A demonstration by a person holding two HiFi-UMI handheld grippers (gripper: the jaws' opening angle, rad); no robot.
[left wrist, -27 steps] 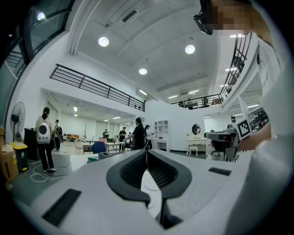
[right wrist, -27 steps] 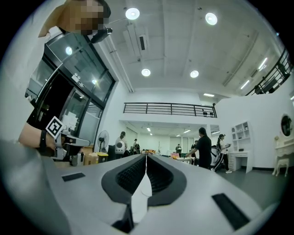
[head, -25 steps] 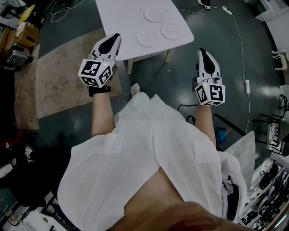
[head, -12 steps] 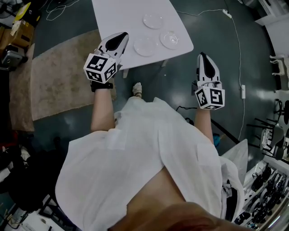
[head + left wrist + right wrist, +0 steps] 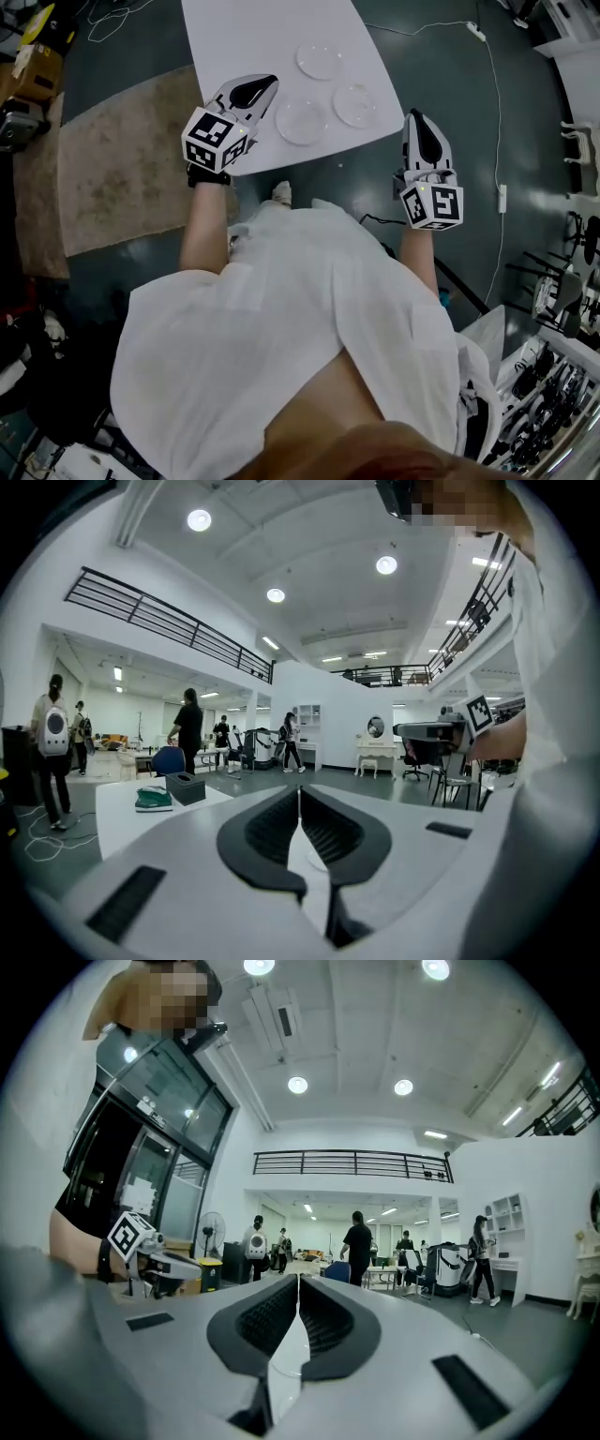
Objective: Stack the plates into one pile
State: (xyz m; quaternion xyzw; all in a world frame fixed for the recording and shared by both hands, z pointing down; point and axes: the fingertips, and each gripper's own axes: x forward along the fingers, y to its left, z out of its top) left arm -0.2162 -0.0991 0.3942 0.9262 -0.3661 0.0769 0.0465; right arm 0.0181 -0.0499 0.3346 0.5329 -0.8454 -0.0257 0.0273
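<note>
Three clear glass plates lie apart on the white table [image 5: 244,37] in the head view: a far one [image 5: 319,61], a near one [image 5: 301,122] and a right one [image 5: 355,106]. My left gripper [image 5: 267,82] is shut and empty, its tips over the table's near edge just left of the near plate. The left gripper view shows its jaws [image 5: 299,794] pressed together above the tabletop. My right gripper [image 5: 415,114] hovers off the table's right corner, over the floor, jaws closed with nothing between them [image 5: 298,1283].
A beige rug [image 5: 122,159] lies left of the table, on the dark floor. A cable and power strip [image 5: 500,197] run along the right. Clutter and boxes [image 5: 33,75] sit far left. Another table with a black box [image 5: 185,787] and several people stand farther off.
Both grippers have come closer to the table. The left one's tips now reach over its near edge beside the near plate; the right has drawn up beside the corner. The jaws have stayed closed.
</note>
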